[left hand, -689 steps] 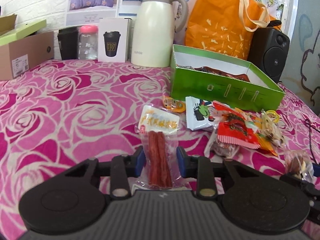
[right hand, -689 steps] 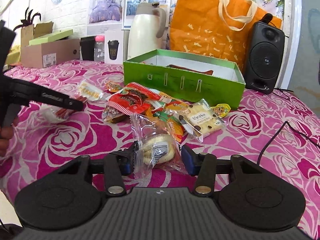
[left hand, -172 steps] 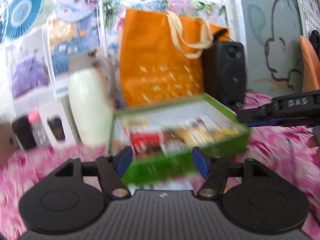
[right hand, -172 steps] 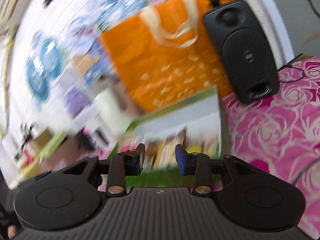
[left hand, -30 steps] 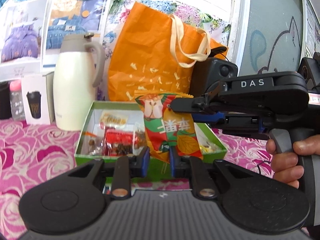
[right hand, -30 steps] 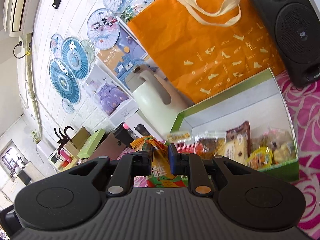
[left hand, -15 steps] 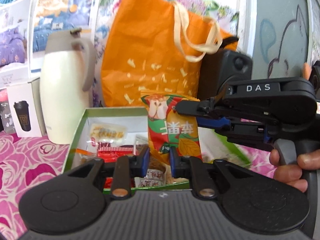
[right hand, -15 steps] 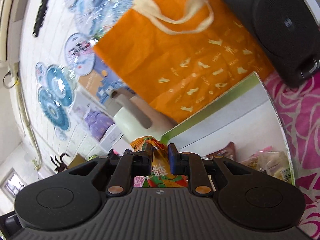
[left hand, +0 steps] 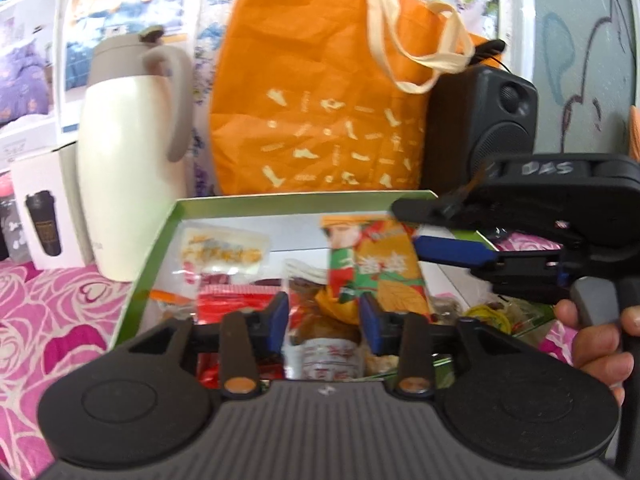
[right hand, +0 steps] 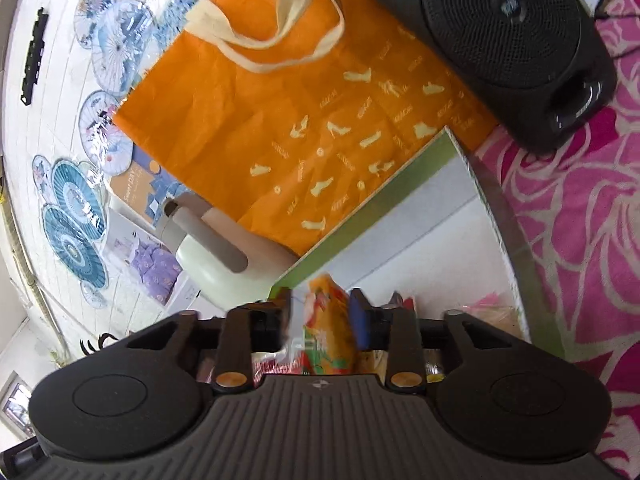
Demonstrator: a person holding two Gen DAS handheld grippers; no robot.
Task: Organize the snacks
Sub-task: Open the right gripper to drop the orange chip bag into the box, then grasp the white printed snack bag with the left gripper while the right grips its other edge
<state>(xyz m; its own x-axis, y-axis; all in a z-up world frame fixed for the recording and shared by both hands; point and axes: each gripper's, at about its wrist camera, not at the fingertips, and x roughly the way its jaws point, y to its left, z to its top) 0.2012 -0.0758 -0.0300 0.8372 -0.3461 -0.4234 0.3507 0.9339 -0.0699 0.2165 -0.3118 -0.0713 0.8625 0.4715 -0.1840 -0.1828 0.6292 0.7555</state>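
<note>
Left gripper: its jaws have just been opening, now standing clear of the snack packet, nothing gripped.
Right gripper: also just opening, released; packet between the pads, not pressed.
Packet: dropping at frame centre over the green box, above other snacks.
Risk: packet is likely tipping against the right gripper's blue pad, catching and landing askew.
Risk: withdrawing grippers may be dragging it out.

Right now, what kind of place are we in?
Likely a home room, not a lab: a rose-print cloth covers the surface, paper fans and bedding posters hang on the wall, and a thermos jug stands behind the green snack box.
</note>
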